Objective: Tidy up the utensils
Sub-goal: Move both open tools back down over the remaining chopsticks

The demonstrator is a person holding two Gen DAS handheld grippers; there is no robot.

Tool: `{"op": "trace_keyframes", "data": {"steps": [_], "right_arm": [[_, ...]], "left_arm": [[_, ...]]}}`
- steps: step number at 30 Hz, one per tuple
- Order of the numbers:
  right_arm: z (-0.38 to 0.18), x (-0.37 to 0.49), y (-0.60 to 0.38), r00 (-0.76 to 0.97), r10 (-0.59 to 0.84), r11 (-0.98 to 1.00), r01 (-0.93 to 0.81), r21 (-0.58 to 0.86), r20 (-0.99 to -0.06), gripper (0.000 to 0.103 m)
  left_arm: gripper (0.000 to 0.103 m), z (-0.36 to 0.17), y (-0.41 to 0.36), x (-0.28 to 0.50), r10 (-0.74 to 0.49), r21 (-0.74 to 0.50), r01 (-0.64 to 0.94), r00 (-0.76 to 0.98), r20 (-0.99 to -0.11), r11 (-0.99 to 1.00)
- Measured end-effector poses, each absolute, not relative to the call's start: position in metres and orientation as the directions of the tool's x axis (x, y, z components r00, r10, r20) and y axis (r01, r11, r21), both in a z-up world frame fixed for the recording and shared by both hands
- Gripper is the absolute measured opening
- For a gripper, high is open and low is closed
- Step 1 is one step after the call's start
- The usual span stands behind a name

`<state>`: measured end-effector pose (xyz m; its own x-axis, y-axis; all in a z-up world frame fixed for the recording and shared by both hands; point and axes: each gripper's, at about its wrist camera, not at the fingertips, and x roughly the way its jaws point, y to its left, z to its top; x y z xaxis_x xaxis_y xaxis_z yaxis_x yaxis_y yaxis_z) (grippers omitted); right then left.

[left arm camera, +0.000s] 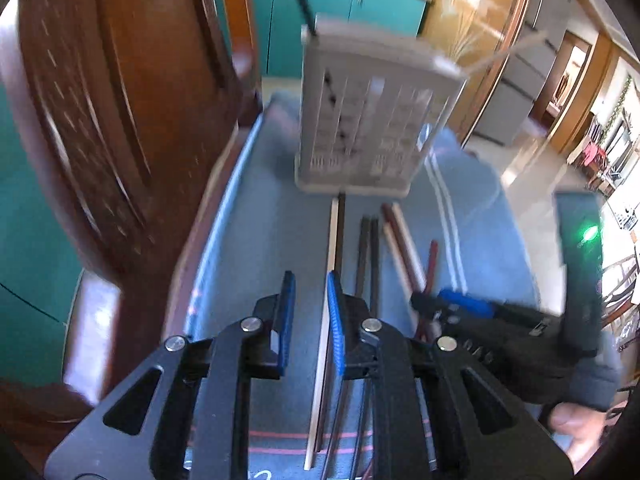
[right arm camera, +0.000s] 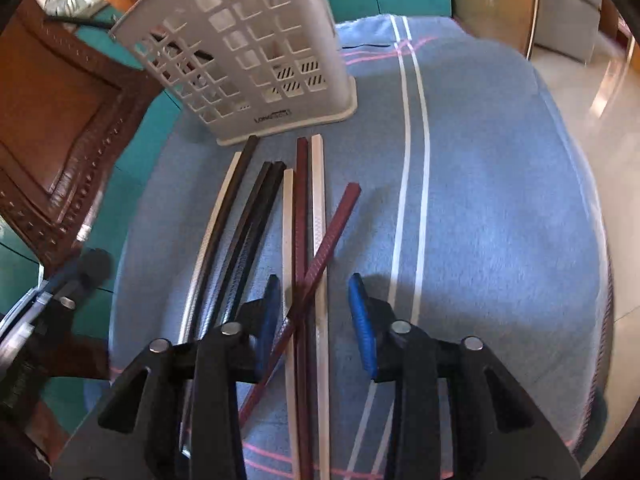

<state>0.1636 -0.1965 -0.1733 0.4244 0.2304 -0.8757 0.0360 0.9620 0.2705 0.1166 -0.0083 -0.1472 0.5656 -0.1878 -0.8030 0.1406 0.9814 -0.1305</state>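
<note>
Several chopsticks lie side by side on a blue cloth: white ones, black ones and maroon ones, one maroon stick crossing the others. Behind them stands a pale perforated utensil holder with a black stick poking out of its top. My right gripper hovers open over the white and maroon sticks, which show between its blue pads untouched. My left gripper is open above the cloth, a white chopstick running just inside its right pad. The right gripper shows to its right.
A carved wooden chair stands close on the left of the table. Teal cabinets are behind the holder. The cloth's right edge drops to a tiled floor. A person's hand holds the right gripper.
</note>
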Motion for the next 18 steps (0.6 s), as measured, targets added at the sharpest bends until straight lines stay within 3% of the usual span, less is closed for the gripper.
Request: {"op": "trace_keyframes", "data": {"steps": [4, 17, 18], "right_arm": [[-0.168, 0.161, -0.198, 0.440, 0.200, 0.972, 0.025, 0.235, -0.876, 0.008], [-0.172, 0.160, -0.262, 0.459, 0.093, 0.976, 0.131, 0.171, -0.883, 0.007], [-0.174, 0.160, -0.263, 0.458, 0.093, 0.976, 0.134, 0.173, -0.884, 0.007]], "left_arm": [[0.019, -0.171, -0.012, 0.118, -0.204, -0.144, 0.156, 0.513, -0.834, 0.977], [0.021, -0.207, -0.025, 0.128, -0.204, -0.136, 0.177, 0.456, -0.866, 0.975], [0.017, -0.208, -0.026, 0.127, -0.201, -0.133, 0.178, 0.458, -0.866, 0.975]]}}
